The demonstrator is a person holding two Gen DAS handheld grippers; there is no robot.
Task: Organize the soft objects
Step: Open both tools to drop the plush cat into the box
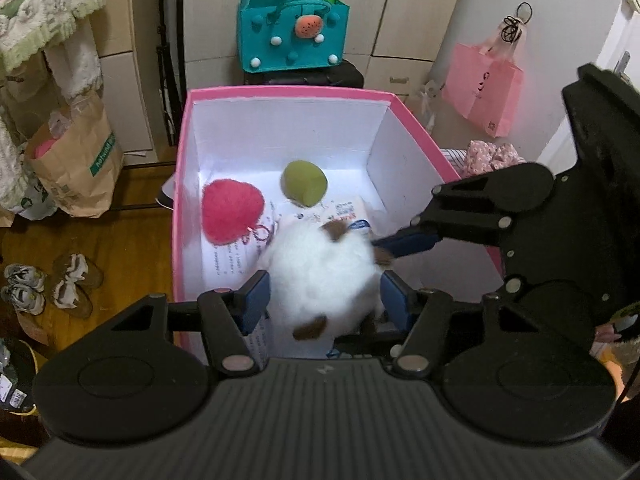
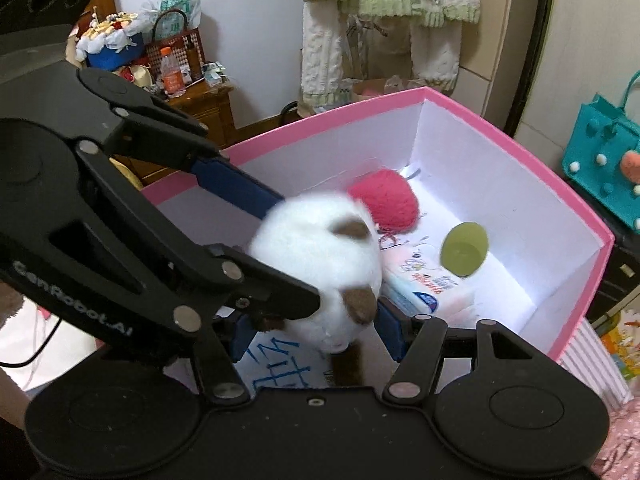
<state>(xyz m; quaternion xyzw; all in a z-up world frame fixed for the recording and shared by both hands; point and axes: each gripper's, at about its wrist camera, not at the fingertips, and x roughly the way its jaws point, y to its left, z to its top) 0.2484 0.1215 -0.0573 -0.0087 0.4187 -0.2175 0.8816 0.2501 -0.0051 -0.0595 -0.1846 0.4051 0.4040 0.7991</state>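
Left wrist view: the white plush toy [image 1: 324, 280] with brown patches sits over the pink box [image 1: 280, 92], pinched between the left gripper [image 1: 324, 300] pads. The right gripper [image 2: 316, 334] also clamps it. Inside the box lie a red pompom [image 1: 232, 210] and a green ball [image 1: 303, 184].

Lived-in home: shoes [image 1: 48, 288] on wood floor [image 1: 132, 248], hanging towels [image 2: 384, 20], tote bags [image 1: 294, 36].

A white plush toy [image 1: 324, 280] with brown patches sits inside the pink box [image 1: 288, 91], slightly blurred. Beyond it lie a red fuzzy pom-pom [image 1: 232, 210] and what seems a green ball [image 1: 303, 184].
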